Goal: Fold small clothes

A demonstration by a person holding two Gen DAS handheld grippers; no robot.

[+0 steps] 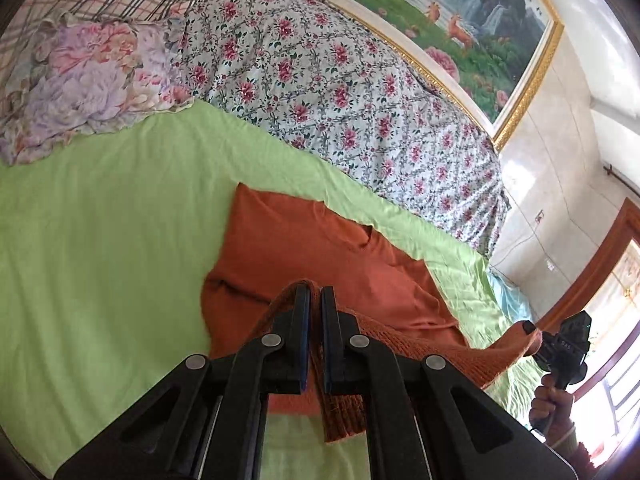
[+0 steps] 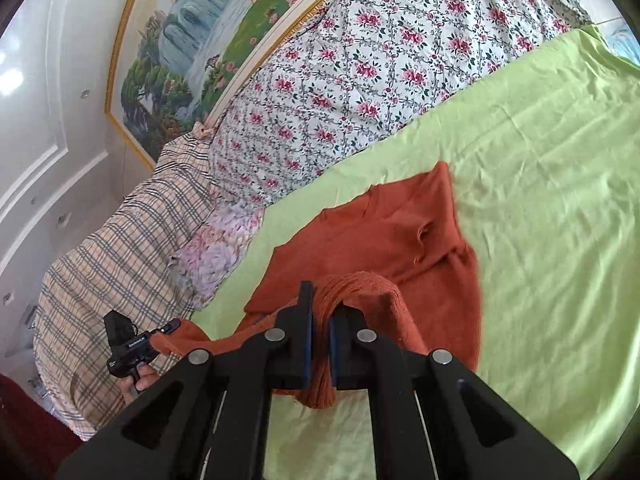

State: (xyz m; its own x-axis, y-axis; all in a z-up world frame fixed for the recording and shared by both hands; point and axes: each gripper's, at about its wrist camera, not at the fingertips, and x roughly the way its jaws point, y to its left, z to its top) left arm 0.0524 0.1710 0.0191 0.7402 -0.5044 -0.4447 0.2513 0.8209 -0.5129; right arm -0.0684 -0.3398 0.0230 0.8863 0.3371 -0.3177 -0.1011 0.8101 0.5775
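An orange knit sweater lies on the light green sheet; it also shows in the right wrist view. My left gripper is shut on the sweater's ribbed hem, lifted above the bed. My right gripper is shut on the same hem further along. The hem stretches between them. The right gripper also shows at the far right of the left wrist view, and the left gripper at the lower left of the right wrist view. The far part of the sweater rests flat.
A floral quilt is bunched along the wall side of the bed. A pastel floral pillow and a plaid blanket lie at the head end. A framed landscape painting hangs above. The green sheet spreads wide on both sides.
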